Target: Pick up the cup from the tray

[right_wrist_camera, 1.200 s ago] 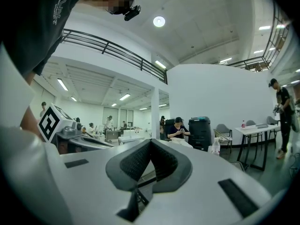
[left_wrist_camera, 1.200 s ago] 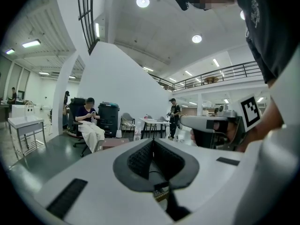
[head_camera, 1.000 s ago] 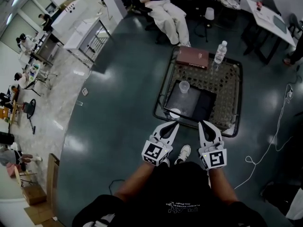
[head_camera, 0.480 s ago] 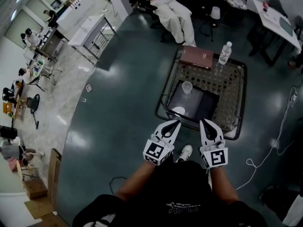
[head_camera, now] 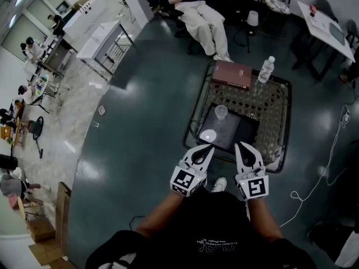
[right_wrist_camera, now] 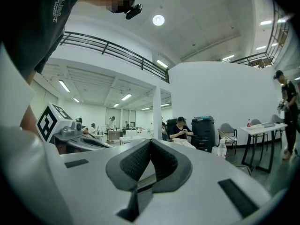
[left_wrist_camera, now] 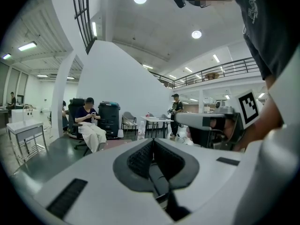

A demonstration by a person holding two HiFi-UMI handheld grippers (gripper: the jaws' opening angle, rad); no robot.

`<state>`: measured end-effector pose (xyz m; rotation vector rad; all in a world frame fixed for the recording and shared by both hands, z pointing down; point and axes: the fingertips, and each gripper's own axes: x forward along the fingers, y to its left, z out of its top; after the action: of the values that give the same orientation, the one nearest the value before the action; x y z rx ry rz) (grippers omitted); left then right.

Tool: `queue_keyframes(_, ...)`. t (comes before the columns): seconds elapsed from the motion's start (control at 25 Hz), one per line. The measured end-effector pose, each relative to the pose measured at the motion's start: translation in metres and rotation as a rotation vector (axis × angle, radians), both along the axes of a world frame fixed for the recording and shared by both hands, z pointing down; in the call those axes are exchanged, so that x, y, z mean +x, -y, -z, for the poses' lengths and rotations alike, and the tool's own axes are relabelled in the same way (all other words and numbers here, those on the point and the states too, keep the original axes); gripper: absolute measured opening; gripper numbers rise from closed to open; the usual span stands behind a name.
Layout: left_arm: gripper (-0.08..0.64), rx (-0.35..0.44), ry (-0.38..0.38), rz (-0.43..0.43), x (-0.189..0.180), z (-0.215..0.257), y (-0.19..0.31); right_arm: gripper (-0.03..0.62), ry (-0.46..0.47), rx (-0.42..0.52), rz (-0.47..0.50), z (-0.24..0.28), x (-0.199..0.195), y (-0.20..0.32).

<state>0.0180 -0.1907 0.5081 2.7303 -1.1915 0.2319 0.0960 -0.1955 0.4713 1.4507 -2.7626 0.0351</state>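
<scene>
Both tools are held low and side by side at the near edge of the tabletop (head_camera: 270, 110), tips pointing at it.

Left tool (head_camera: 208, 148): jaws pressed together, nothing between them. Right tool (head_camera: 240, 145): pads meet at the tip, nothing held.

Black tray (head_camera: 242, 129) lies flat on the woven tabletop, just ahead of both tools and reaching nearly to their tips. Two things are on it:
- The cup (head_camera: 221, 112), clear and upright, stands at the tray's far left part. It is ahead of the left tool and well apart from its tips, with neither tool touching it. It looks empty, though it is too small to be sure.
- A white round object (head_camera: 208, 135) sits at the tray's near left corner, just beyond the left tool's tips. I cannot tell whether it is a lid or a dish.

The rest of the tray is bare and dark.

Farther out, past the tray:
- A maroon book (head_camera: 231, 74) lies flat at the tabletop's far edge, straight ahead of the tools.
- A clear bottle (head_camera: 265, 69) with a white cap stands upright just beside the book, on the right tool's side. Its fill level is not readable.

A seated person (head_camera: 197, 10) is beyond the tabletop.
</scene>
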Motion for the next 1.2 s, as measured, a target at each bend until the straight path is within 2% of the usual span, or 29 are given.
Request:
queue_keyframes(0.6, 0.009, -0.033, -0.019, -0.057, -0.021, -0.013, 0.083, 0.008, -0.032, -0.032, -0.091, -0.008, -0.012, 0.070)
queue_keyframes(1.2, 0.011, -0.023, 0.007, -0.207, -0.015, -0.028, 0.127, 0.008, -0.040, -0.051, -0.213, -0.017, -0.013, 0.109)
